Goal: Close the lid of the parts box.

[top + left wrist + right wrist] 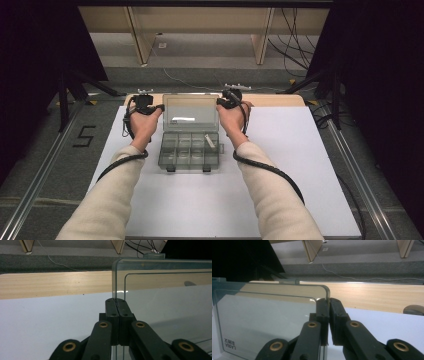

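Observation:
A clear plastic compartment box (pixel 190 150) lies on the white board, its lid (pixel 190 114) standing upright at the far side. My left gripper (pixel 161 107) is shut on the lid's left edge. In the left gripper view the jaws (pixel 116 300) meet on the edge of the lid (pixel 162 290). My right gripper (pixel 219 102) is shut on the lid's right edge. The right gripper view shows the thin edge of the lid (pixel 267 315) pinched between the two jaws (pixel 328 301) near its top corner. A small white piece (pixel 210 141) lies in a right-hand compartment.
The white board (pixel 300 165) covers the table, and a wooden strip (pixel 270 100) shows along its far edge. Beyond it are grey floor, cables and wooden furniture legs (pixel 262 45). A "5" marker (pixel 82 136) is on the floor at the left.

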`<action>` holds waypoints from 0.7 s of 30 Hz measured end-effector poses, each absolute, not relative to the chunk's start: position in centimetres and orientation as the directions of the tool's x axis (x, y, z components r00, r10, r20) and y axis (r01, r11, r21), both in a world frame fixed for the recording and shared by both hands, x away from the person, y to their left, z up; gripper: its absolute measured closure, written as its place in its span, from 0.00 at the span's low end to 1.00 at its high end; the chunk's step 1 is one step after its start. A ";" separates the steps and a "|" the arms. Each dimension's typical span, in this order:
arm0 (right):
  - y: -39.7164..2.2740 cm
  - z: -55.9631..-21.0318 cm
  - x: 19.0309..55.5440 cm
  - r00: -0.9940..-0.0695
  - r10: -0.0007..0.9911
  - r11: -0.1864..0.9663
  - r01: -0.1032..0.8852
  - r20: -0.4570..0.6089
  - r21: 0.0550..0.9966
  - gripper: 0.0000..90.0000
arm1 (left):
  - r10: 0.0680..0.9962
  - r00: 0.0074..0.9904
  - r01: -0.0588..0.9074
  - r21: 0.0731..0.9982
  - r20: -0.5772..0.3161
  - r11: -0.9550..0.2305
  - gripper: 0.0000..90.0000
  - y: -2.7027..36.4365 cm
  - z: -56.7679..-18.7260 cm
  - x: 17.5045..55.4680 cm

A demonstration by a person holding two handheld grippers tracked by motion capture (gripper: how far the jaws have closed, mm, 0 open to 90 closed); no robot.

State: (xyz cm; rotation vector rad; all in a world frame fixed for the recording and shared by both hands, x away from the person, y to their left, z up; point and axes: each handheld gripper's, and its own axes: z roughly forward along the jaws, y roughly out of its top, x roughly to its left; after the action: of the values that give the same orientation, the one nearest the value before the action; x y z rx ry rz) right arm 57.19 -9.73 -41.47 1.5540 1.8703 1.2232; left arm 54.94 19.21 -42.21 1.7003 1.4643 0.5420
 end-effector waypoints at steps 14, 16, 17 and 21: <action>-9.4 -41.1 56.2 -0.289 0.940 0.004 0.542 0.182 0.840 0.97 | 0.945 0.256 0.564 0.825 -0.202 0.024 0.89 19.4 -41.2 55.4; -9.5 -41.0 56.0 -0.297 0.938 0.010 0.540 0.180 0.841 0.97 | 0.943 0.250 0.551 0.833 -0.220 0.048 0.89 19.3 -41.0 55.7; -9.5 -41.0 56.0 -0.300 0.938 0.014 0.528 0.171 0.849 0.97 | 0.944 0.248 0.555 0.830 -0.218 0.046 0.89 19.3 -40.8 55.8; -9.5 -40.9 55.8 -0.311 0.935 0.023 0.529 0.169 0.848 0.97 | 0.946 0.249 0.553 0.833 -0.206 0.036 0.91 19.2 -40.6 55.9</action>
State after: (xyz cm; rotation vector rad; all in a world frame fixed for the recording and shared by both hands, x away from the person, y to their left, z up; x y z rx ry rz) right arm 55.77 -9.53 -40.90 1.4874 1.8645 1.2201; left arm 55.93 19.20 -40.57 1.6332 1.4169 0.5573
